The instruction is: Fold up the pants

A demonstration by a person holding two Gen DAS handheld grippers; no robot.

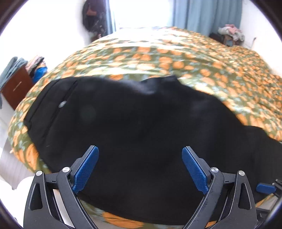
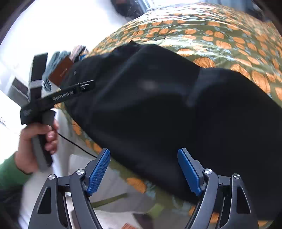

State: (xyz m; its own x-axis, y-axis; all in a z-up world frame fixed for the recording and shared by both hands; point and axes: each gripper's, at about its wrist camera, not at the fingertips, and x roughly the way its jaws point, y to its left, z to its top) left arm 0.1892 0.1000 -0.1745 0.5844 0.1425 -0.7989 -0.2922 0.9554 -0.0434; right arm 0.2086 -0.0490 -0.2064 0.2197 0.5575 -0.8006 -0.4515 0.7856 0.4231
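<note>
Black pants (image 1: 132, 126) lie spread across a bed with a green cover printed with orange shapes (image 1: 176, 58). Their waistband and a pale button (image 1: 62, 104) sit at the left. My left gripper (image 1: 140, 148) hovers over the near edge of the pants, open, its blue pads wide apart and gripping nothing. In the right wrist view the pants (image 2: 167, 109) fill the middle. My right gripper (image 2: 144, 151) is open above their near edge, with nothing pinched. A hand (image 2: 35, 141) in a green sleeve holds the other tool's handle at the left.
A brown nightstand (image 1: 16, 88) piled with clothes stands left of the bed. Blue curtains (image 1: 202, 15) and a bright window are behind it, a stool with clothes (image 1: 230, 33) at the far right. A dark cable (image 2: 75, 143) runs along the bed's side.
</note>
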